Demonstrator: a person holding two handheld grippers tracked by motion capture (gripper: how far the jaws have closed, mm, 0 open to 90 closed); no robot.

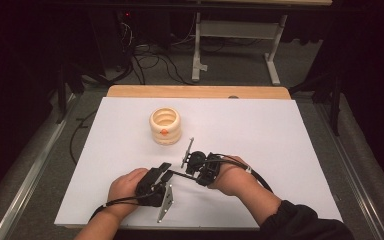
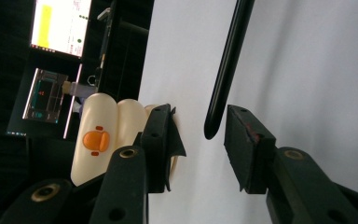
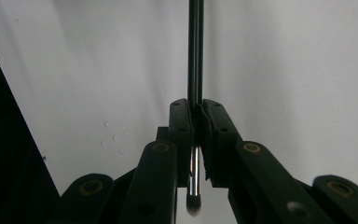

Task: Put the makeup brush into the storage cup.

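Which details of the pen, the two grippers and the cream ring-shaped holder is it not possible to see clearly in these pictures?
- Pen: right gripper view, top edge cuts off its far end; the pads cover its middle.
- Pen in the high view: too thin and dark to read any detail.
- Holder: left gripper view, one pad of the left gripper covers its side; its opening is hidden.
- Right gripper in the high view: the hand hides its jaws.

Lab or test room: white-covered table point(image 1: 280, 130) on wooden top; tangled cables point(image 1: 150, 62) on grey floor at twelve o'clock; lit monitor point(image 2: 58, 25); white metal stand point(image 1: 235, 35); dark surroundings.
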